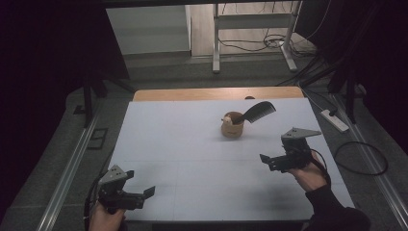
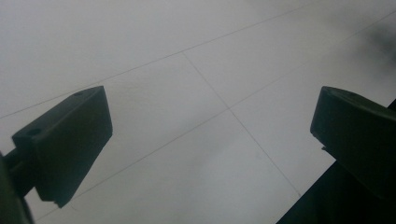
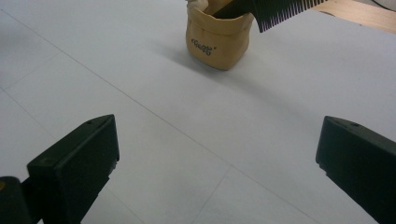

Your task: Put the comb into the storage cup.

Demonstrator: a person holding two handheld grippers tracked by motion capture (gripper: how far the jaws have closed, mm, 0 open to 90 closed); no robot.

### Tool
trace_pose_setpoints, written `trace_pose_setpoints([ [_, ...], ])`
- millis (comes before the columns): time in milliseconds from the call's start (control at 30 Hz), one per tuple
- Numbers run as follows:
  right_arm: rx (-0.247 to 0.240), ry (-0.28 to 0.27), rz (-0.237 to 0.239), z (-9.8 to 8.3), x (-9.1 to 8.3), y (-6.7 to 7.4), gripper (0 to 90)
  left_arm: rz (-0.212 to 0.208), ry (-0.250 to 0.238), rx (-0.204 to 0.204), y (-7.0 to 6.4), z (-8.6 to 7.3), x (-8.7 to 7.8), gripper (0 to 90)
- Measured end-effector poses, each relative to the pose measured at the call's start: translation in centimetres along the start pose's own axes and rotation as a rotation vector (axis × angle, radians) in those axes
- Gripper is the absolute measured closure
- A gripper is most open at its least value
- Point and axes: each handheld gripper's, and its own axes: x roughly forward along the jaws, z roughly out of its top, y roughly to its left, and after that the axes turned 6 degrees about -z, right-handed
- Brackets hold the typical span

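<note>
**Comb in the pouch, both grippers wide open and clear**

The tan pouch [image 1: 233, 125] stands upright on the white table [image 1: 192, 159], toward the far side, and everything else is best placed from it. A black comb [image 1: 257, 112] stands handle-down inside it, with the toothed end leaning up and out over the rim on the right gripper's side. Something small and pale pokes up at the pouch's other rim; what it is cannot be told.

The right gripper [image 1: 270, 160] hovers near the pouch, on the person's side of it and a little to the right, jaws spread wide with nothing between them. In the right gripper view the pouch [image 3: 215, 41] lies straight ahead, between the lines of the two jaws, with the comb [image 3: 275, 10] jutting over its top edge. The left gripper [image 1: 144, 194] is well apart from the pouch, at the near left corner of the table, also spread open and empty; its own view looks down on bare table [image 2: 196, 112].

The work in hand looks like the comb and pouch, and the right gripper is the one placed for it. To do it well, approach level with the comb's spine, not the teeth, which would flex and slip. Close on the stretch just above the pouch's rim. The pouch is soft and light, so a sideways pull could tip it: lift along the comb's own lean, and bring the left gripper over to steady the pouch if it starts to drag.
</note>
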Motion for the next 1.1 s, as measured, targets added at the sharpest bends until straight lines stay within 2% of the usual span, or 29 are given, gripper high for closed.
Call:
trace_pose_setpoints([
  [267, 0.01, 0.005, -0.005, -0.8, -0.8, -0.1, 0.0, -0.004, -0.005, -0.005, 0.1, 0.0, 0.0, 0.0],
  [400, -0.001, 0.01, -0.011, -1.3, -1.2, -0.1, 0.0, -0.005, -0.006, -0.007, 0.1, 0.0, -0.1, 0.0],
  [700, 0.027, 0.012, -0.015, -2.5, -2.1, -0.4, 0.0, -0.004, -0.011, -0.015, 0.1, 0.0, -0.1, 0.0],
  [1100, 0.011, 0.017, -0.038, -4.2, -3.2, -0.5, 0.1, -0.001, -0.009, -0.018, 0.1, 0.0, -0.1, 0.0],
])
